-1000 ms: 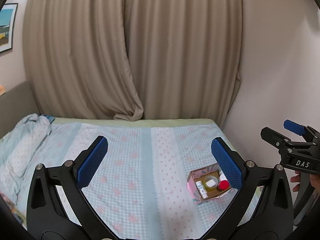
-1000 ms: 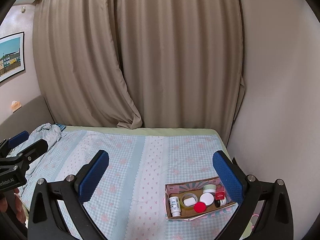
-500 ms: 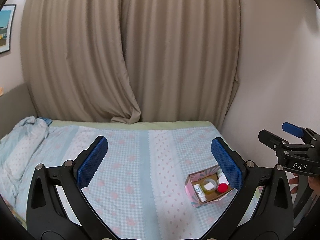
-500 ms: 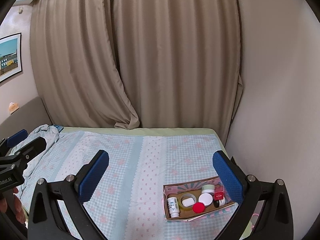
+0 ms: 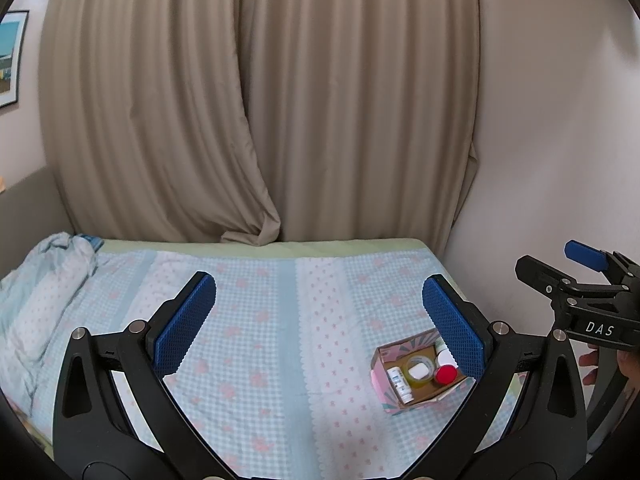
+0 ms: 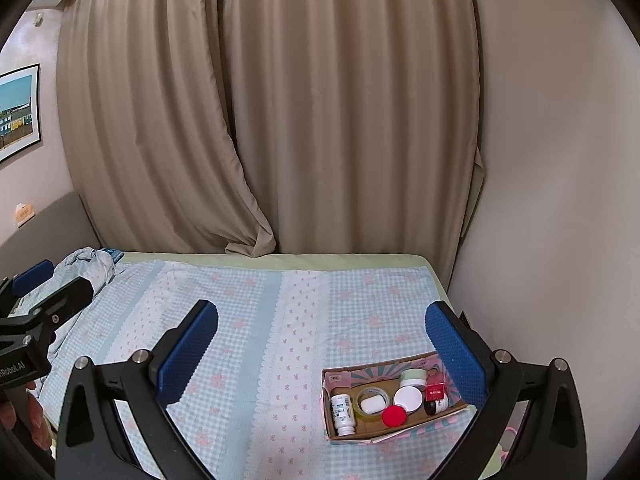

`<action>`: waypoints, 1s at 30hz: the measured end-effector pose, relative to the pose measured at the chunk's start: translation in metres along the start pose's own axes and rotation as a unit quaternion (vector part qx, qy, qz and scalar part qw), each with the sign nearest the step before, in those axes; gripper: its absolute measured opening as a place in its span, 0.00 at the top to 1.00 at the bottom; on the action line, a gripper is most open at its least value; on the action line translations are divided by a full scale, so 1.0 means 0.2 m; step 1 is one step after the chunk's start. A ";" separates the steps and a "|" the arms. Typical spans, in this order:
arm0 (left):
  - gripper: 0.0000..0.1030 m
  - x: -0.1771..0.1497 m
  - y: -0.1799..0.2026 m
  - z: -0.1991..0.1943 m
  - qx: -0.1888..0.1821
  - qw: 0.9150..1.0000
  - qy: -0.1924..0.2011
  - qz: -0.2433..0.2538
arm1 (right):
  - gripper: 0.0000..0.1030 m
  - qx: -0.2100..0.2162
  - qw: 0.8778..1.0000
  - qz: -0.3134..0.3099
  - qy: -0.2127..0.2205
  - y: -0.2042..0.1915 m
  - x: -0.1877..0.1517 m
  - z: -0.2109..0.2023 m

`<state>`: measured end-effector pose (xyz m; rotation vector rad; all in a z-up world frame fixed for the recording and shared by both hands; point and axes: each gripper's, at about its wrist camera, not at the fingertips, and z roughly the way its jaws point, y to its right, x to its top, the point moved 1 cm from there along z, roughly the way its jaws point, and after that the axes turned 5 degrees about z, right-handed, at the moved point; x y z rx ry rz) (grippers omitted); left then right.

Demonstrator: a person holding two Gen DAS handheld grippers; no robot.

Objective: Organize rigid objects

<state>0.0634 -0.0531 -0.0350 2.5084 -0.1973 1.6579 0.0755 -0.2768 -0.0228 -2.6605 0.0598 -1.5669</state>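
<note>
A small cardboard box (image 6: pixel 340 374) (image 5: pixel 379 359) sits on the bed near its right edge. Inside lie a white bottle (image 6: pixel 343 410), a tape roll (image 6: pixel 362 396) around a small white case (image 6: pixel 371 403), a red cap (image 6: pixel 393 416), a white lid (image 6: pixel 408 397), a green-white jar (image 6: pixel 414 377) and a red-labelled dark bottle (image 6: pixel 436 395). My left gripper (image 5: pixel 316 320) is open and empty, well above the bed. My right gripper (image 6: pixel 322 344) is also open and empty, high above the box; its right finger covers the box's right end.
The bed (image 6: pixel 256 320) has a blue checked sheet with pink flowers. A crumpled blanket (image 5: pixel 36 280) lies at the left. Beige curtains (image 6: pixel 280 120) hang behind, a wall (image 6: pixel 560 200) runs along the right, and a framed picture (image 6: pixel 18 112) hangs left.
Both grippers have drawn back and risen a little, so the box looks slightly smaller and lower. Both stay open. The box's contents have not moved.
</note>
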 end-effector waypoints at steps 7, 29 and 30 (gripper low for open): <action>0.00 0.00 -0.01 0.00 -0.004 1.000 0.000 -0.006 | 0.00 -0.003 1.000 0.000 -0.001 0.00 0.00 0.00; 0.00 0.00 0.01 -0.01 0.030 0.999 0.034 0.010 | 0.00 -0.005 1.000 -0.002 -0.004 0.00 -0.02 0.00; 0.00 -0.01 0.01 -0.01 0.030 0.999 0.033 0.010 | 0.00 -0.005 1.000 -0.002 -0.005 0.00 -0.02 -0.01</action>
